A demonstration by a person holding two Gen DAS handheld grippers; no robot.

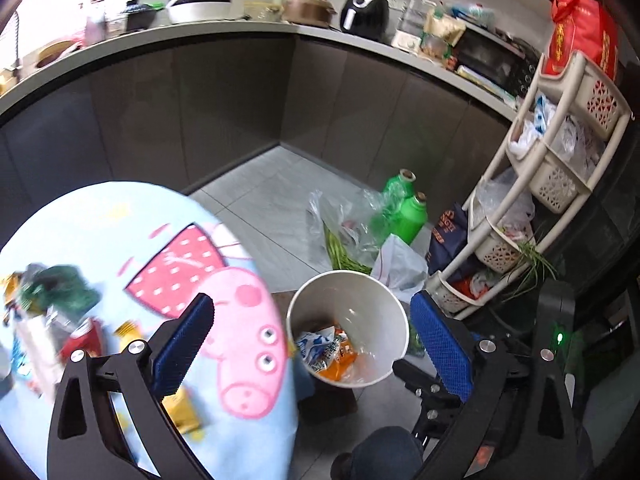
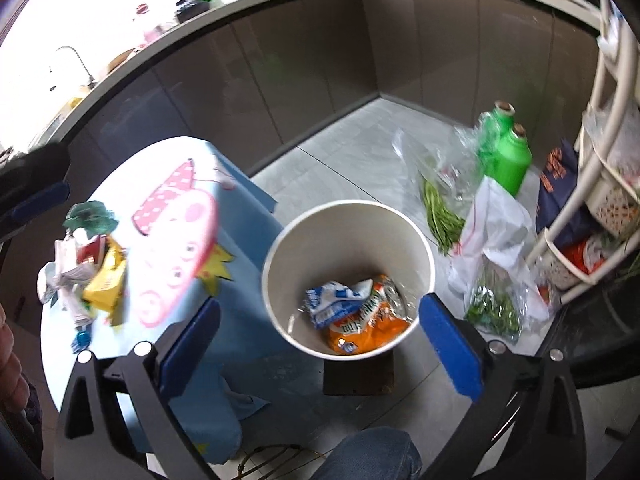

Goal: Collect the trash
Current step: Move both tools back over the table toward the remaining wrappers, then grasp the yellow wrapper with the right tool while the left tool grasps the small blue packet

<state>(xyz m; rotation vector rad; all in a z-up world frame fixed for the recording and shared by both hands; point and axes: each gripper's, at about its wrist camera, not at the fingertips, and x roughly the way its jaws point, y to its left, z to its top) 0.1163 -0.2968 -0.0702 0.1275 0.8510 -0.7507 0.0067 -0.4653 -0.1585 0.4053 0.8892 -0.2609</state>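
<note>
Both the left claw (image 1: 310, 350) and the right claw (image 2: 320, 344) hang spread apart and empty over the white round plastic bin (image 2: 280, 240), parked just off the worktop's (image 2: 120, 168) right edge so crumpled wrappers (image 2: 90, 276) at its left edge travel little.

Wrappers (image 2: 94, 276) on cartoon-clothed table (image 2: 160, 184); bucket (image 2: 348, 240) on floor (image 2: 340, 160).

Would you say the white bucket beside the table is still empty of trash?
No, the white bucket already holds a blue-and-white wrapper and an orange wrapper at its bottom.
</note>
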